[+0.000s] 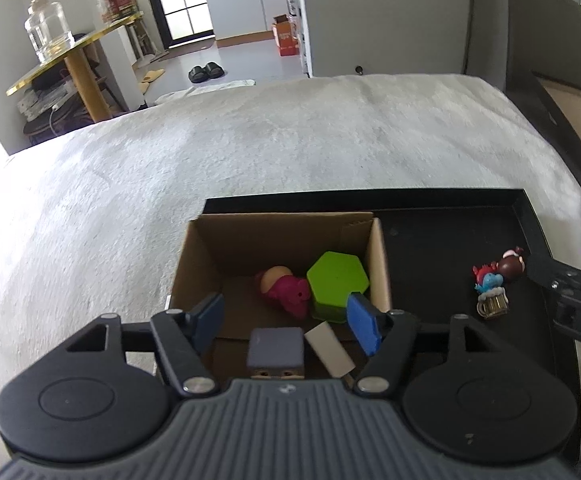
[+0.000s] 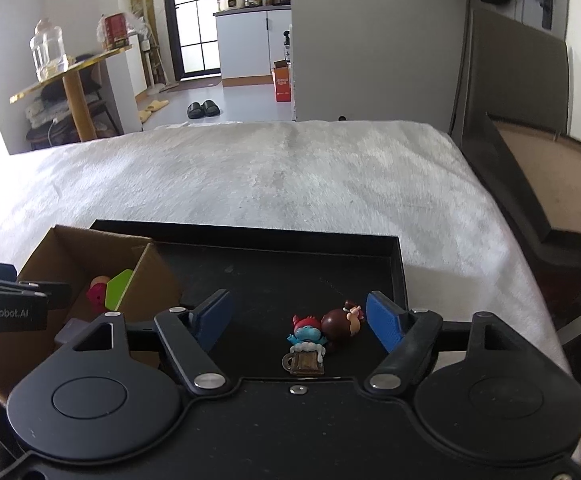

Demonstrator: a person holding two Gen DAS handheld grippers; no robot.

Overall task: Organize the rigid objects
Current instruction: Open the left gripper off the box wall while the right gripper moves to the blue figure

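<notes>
My right gripper (image 2: 298, 320) is spread, empty, over the small blue-and-red plastic figurine (image 2: 305, 334) beside the brown cardboard box (image 2: 146, 276): light, stiff, slippery; pinch its body. Left gripper (image 1: 288, 318) released too.

The left gripper (image 1: 286, 322) has a ribbed grey housing, two round black discs, black linkage arms with silver rivets and blue pads (image 1: 364, 322). The right gripper (image 2: 300, 322) is black throughout, with the same discs, rivets and blue pads (image 2: 384, 322). White "GenRobot.AI" lettering marks the left gripper's side.
</notes>
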